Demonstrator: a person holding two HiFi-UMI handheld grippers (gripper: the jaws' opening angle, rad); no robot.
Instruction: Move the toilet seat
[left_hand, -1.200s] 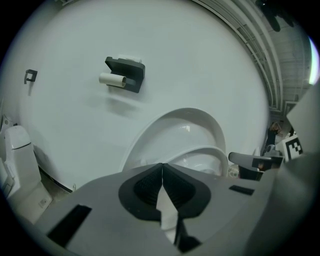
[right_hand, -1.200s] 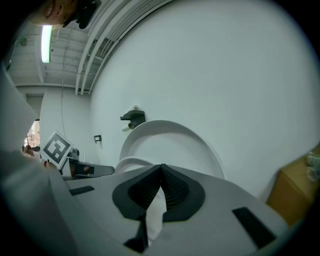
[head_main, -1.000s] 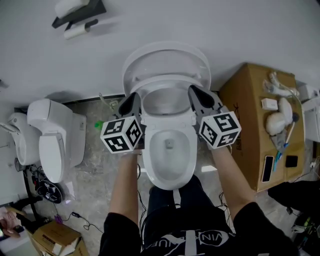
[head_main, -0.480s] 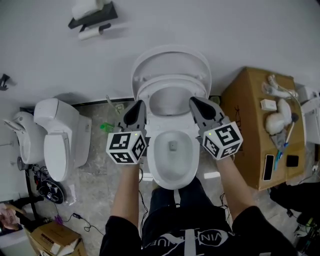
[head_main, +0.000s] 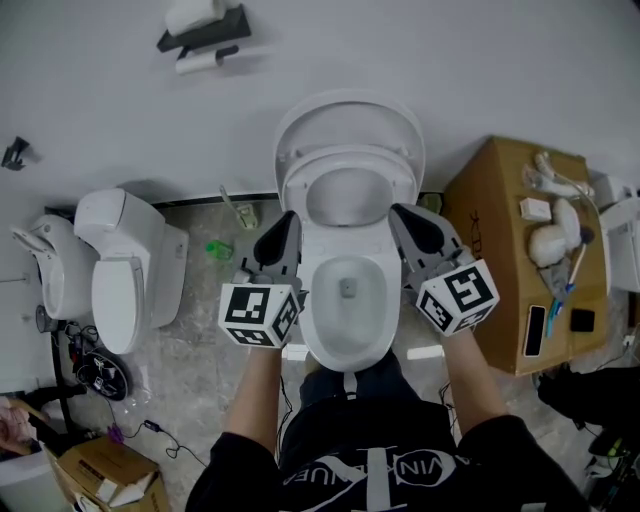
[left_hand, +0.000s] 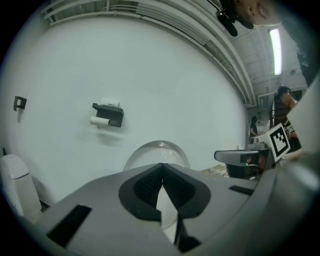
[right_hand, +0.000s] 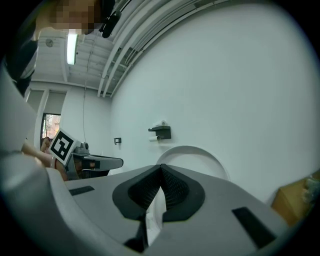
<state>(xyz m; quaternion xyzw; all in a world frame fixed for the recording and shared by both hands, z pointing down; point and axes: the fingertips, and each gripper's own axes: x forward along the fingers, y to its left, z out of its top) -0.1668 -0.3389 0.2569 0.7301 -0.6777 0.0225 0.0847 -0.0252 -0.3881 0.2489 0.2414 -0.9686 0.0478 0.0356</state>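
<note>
The white toilet (head_main: 345, 345) stands against the wall in the middle of the head view. Its seat ring (head_main: 300, 185) is raised and leans back on the upright lid (head_main: 350, 112). My left gripper (head_main: 285, 225) is beside the bowl's left rim, shut and holding nothing. My right gripper (head_main: 402, 215) is beside the right rim, also shut and holding nothing. Neither touches the seat. The left gripper (left_hand: 161, 169) has its pads together in its own view, with the lid (left_hand: 156, 150) beyond. The right gripper (right_hand: 160, 170) faces the lid (right_hand: 195, 156) in the right gripper view, pads together.
A second white toilet (head_main: 125, 270) stands at the left. A cardboard box (head_main: 500, 250) with small items on top is close on the right. A paper holder (head_main: 200, 30) hangs on the wall. A green item (head_main: 218, 248) and cables lie on the floor.
Both grippers have drawn back from the sides of the seat toward the person. The seat now rests further back against the lid.
</note>
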